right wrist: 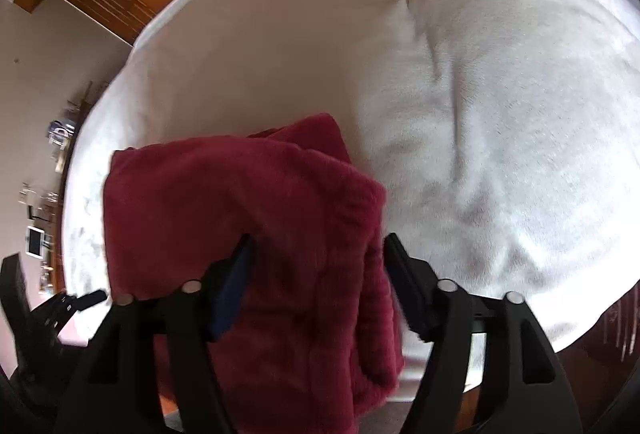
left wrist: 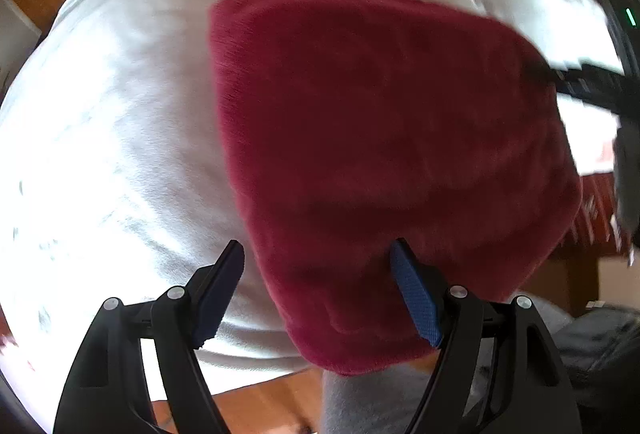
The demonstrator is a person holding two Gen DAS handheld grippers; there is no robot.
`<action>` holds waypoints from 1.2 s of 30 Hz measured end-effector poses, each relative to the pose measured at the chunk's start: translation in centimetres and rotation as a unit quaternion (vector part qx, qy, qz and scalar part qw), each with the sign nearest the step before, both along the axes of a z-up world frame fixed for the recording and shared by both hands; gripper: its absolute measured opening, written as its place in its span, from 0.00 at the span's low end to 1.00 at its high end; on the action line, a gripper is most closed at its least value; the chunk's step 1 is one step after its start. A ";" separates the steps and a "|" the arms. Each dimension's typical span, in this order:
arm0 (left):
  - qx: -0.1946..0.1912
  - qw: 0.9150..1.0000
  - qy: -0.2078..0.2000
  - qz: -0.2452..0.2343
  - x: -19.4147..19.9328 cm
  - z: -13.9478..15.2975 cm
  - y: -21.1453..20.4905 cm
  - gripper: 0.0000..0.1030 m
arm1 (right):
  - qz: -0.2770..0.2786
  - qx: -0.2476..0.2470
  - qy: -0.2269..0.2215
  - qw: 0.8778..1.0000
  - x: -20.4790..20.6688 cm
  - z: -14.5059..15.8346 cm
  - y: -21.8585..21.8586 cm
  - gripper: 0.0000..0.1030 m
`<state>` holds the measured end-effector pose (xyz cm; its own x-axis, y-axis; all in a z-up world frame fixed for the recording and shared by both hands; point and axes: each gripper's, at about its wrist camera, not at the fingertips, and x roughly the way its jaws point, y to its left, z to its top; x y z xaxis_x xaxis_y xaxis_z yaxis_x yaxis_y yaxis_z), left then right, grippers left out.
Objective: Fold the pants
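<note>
Spread across both views: a white-covered bed (right wrist: 460,81), lightly rumpled. On it, near the front edge and partly overhanging it, the red fleece pants (left wrist: 380,153), already folded into a thick, compact stack of layers. Probably close to done; perhaps one last fold or a squaring-up left. Left hand-held gripper (left wrist: 318,294) released, straddling the stack's near corner. Right hand-held gripper (right wrist: 318,290) released too, fabric between its jaws, unpinched.

The left claw (left wrist: 318,290) points steeply downward with its jaws spread wide and nothing pinched between the blue pads (left wrist: 416,298). The right claw (right wrist: 318,286) also tilts down, jaws parted, the pads not pressing on anything; its dark body shows at the left view's right edge.
</note>
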<state>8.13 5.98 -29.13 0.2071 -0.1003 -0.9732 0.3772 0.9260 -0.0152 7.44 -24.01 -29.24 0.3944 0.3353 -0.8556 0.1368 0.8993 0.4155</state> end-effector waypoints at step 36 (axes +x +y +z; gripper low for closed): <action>-0.198 0.963 0.111 0.143 9.7 -7.4 3.5 0.95 | 0.043 0.114 0.086 0.989 2.0 -8.7 0.9 0.79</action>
